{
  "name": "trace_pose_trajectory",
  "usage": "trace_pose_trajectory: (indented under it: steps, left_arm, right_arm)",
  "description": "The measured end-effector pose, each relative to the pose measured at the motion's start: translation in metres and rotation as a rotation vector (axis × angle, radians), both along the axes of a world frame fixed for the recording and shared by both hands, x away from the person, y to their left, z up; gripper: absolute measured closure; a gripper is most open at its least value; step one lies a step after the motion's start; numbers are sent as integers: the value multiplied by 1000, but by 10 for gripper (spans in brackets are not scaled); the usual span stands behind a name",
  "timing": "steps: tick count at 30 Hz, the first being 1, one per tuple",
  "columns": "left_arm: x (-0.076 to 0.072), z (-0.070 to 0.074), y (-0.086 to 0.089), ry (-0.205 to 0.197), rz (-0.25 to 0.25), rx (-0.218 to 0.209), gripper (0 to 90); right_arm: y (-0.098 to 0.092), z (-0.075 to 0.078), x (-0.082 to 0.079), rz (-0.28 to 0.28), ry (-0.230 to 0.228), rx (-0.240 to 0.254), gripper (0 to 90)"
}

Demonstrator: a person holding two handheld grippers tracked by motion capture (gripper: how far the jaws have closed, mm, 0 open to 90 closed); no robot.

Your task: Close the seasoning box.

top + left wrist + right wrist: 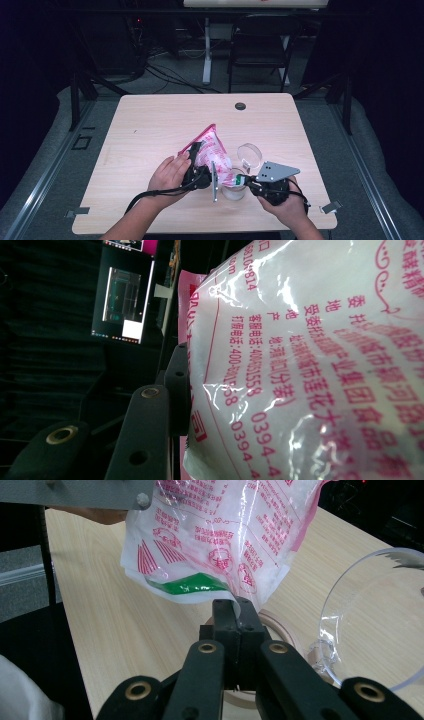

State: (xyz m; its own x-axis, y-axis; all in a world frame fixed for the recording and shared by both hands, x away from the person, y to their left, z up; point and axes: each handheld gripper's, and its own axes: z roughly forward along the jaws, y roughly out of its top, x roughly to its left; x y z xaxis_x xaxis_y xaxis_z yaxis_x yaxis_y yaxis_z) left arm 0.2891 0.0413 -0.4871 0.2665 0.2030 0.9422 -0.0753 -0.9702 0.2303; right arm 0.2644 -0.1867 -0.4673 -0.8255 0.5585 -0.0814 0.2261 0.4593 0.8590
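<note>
Both the left gripper (196,150) and the right gripper (235,611) are clamped on the bag (212,150), tilted over a jar (234,189).

Dark room — black folding chair (260,47) behind the wooden table (150,130), grey floor (45,150), perhaps carpeted.

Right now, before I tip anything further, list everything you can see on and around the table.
Bag: one, white plastic with pink print and a green patch, tilted above the table, lower corner over the jar.
Jar: one, clear, near front edge, under the bag.
Lid: one, clear, round, hinged open beside the jar.
Table: one, light wood, with a dark grommet at the far edge.
Chair: one, black, beyond the table.
Monitor: one, lit, in the dark background.
Left hand-held gripper: black, clamped on the bag's side.
Right hand-held gripper: black, pinching the bag's lower corner.
</note>
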Motion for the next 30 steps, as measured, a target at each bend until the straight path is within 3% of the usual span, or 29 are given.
trace_pose_trajectory:
  steps: [30]
  left_arm:
    - [-1,4,-4,-13,-9,8,621]
  right_arm:
    - [-4,-4,-1,-8,2,16,900]
